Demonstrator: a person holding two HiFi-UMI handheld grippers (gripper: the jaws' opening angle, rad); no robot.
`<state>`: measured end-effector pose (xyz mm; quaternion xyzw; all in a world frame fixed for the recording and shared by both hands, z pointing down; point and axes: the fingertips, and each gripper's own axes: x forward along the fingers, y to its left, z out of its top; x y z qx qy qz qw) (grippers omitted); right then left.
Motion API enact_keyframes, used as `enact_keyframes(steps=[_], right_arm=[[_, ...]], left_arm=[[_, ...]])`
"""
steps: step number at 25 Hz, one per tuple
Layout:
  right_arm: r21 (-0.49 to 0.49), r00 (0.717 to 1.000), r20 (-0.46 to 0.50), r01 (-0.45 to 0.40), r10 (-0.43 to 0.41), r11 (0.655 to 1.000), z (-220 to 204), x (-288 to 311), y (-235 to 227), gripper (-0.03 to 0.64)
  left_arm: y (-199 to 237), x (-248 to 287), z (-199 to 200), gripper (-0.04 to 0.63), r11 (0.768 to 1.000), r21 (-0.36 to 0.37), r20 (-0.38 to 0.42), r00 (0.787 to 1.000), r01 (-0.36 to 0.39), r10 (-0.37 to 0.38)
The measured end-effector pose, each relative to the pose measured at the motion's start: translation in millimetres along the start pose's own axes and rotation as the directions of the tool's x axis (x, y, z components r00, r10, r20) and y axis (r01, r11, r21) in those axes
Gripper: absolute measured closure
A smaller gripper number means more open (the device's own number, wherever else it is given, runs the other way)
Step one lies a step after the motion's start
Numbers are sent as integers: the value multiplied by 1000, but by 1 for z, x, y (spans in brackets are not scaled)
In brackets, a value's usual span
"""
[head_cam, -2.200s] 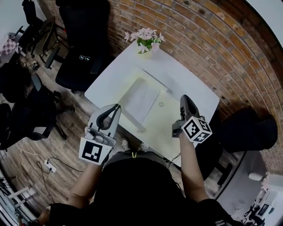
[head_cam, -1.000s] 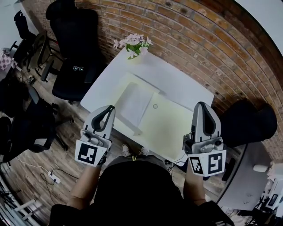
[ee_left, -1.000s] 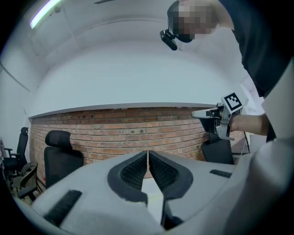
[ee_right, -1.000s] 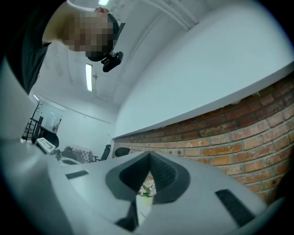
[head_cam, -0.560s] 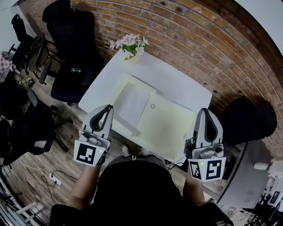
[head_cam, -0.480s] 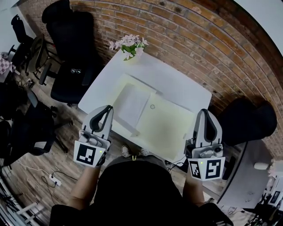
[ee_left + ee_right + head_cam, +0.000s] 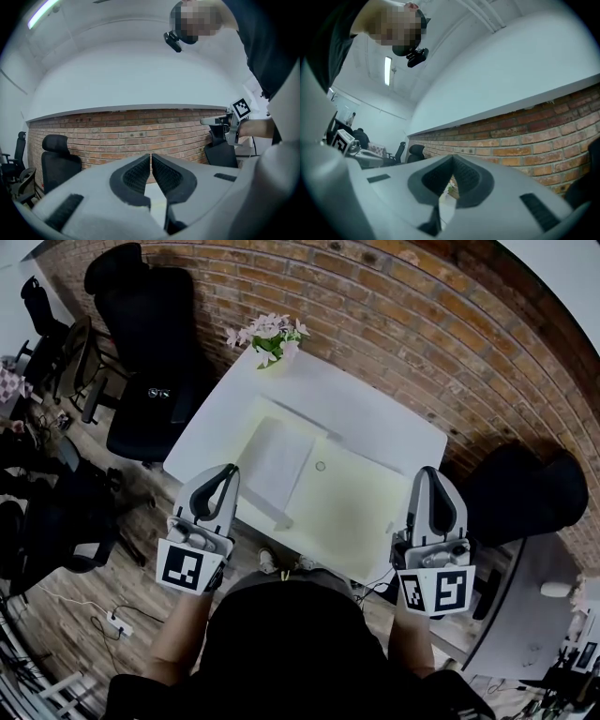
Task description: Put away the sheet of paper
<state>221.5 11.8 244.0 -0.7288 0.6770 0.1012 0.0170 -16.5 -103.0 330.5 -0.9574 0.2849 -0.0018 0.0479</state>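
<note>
**Item: sheet of paper**. I log it lying flat on the left half of the open yellow folder, which is spread on the white bench. Its long axis runs from the folder's near edge toward its far edge, away from me. A small round thing sits by the folder's centre fold, just right of the sheet.

**Left tongs**. Closed, pads together, nothing between them. I hold them above the folder's left near corner, and the sheet lies ahead and slightly right of the tips. I judge this the nearer of the two.

**Right tongs**. Closed and empty. They sit off the folder's right edge, with the whole right flap between them and the sheet.

**View notes.** Only the head view shows me the sheet and the folder. Both gripper views point high at the brick wall and give just a pale sliver under the pads. Each confirms its own tongs are shut, which the head view leaves unclear.
</note>
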Motion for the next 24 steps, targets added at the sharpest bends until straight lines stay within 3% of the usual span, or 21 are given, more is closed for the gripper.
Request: enact_keyframes(steps=[24], right_arm=[[-8,999,-35,-6,6,1000,-11,-10,-9,603]], left_arm=[[-22,10,-6,561,1000,-17,-5,1000,20,-20]])
